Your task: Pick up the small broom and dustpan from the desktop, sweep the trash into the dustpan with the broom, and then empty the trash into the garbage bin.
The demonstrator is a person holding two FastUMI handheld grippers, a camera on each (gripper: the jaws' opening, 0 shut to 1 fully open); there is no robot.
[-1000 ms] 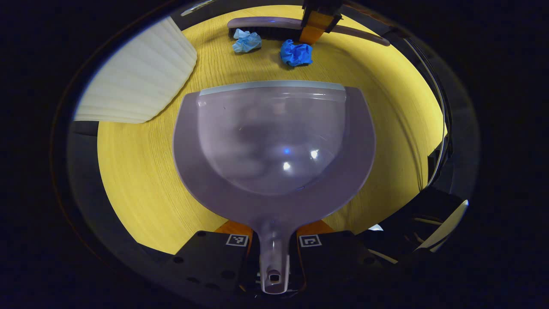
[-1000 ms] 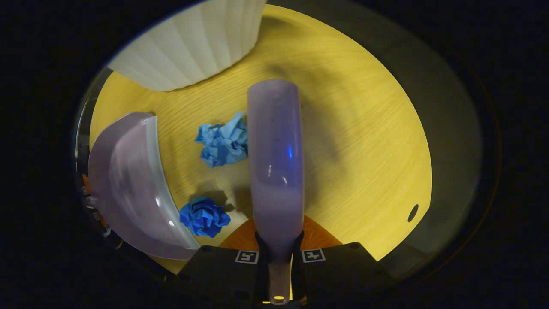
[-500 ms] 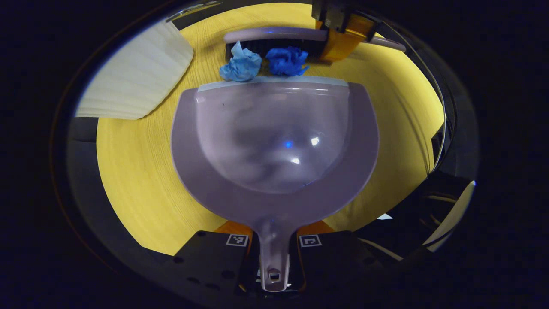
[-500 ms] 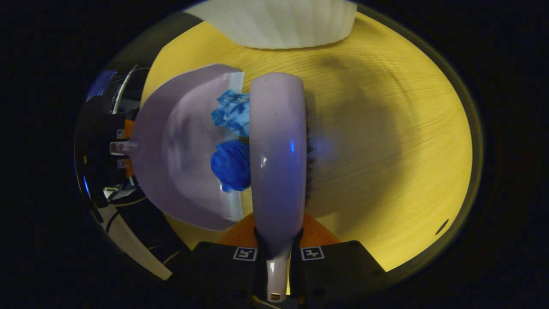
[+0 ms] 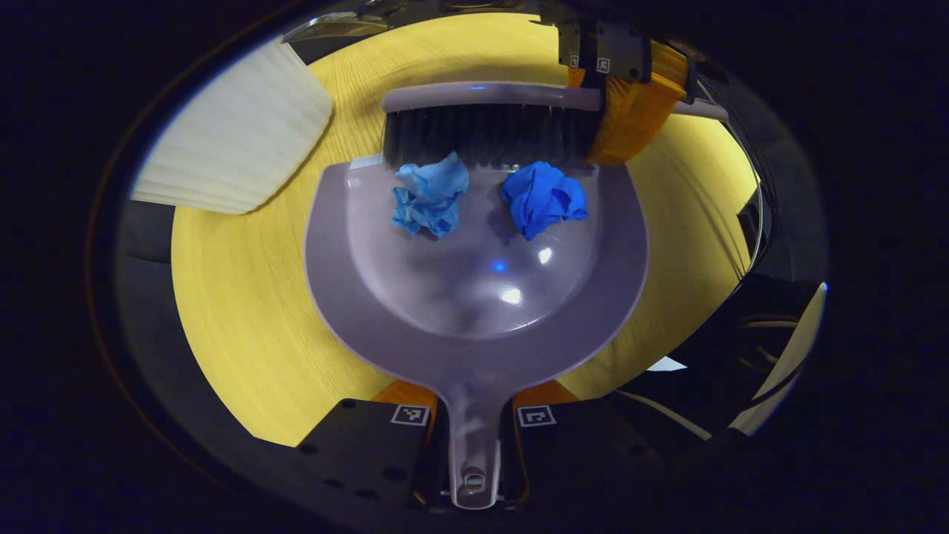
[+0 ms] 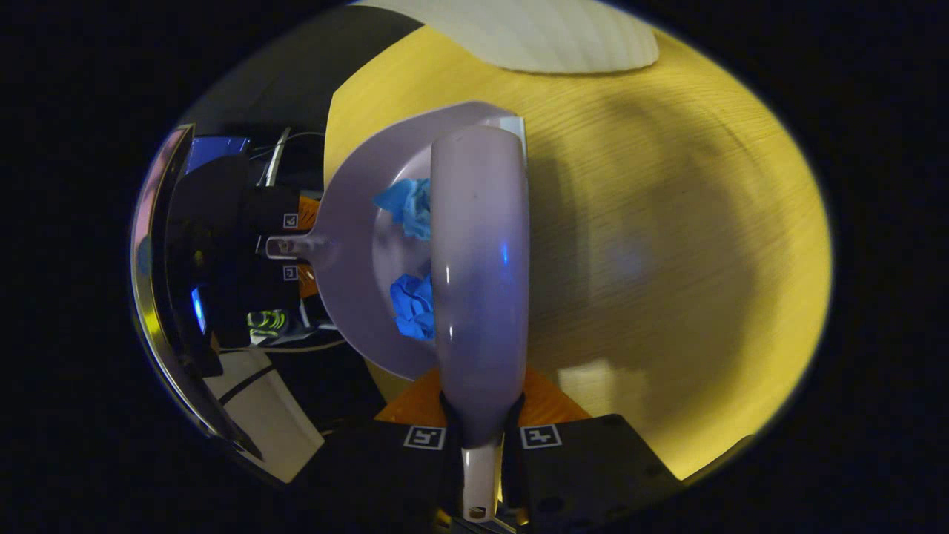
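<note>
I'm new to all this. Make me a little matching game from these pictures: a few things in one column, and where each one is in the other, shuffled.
Things:
1. dustpan
2. broom
3. pale blue paper ball
4. white ribbed bin

Places:
A. on the yellow table, off beside the dustpan
B. handle clamped in the left hand-held gripper
C. inside the pan, next to the dark blue paper ball
D. bristles at the pan's front lip, handle in the right hand-held gripper

Pairs: 1-B, 2-D, 3-C, 4-A
</note>
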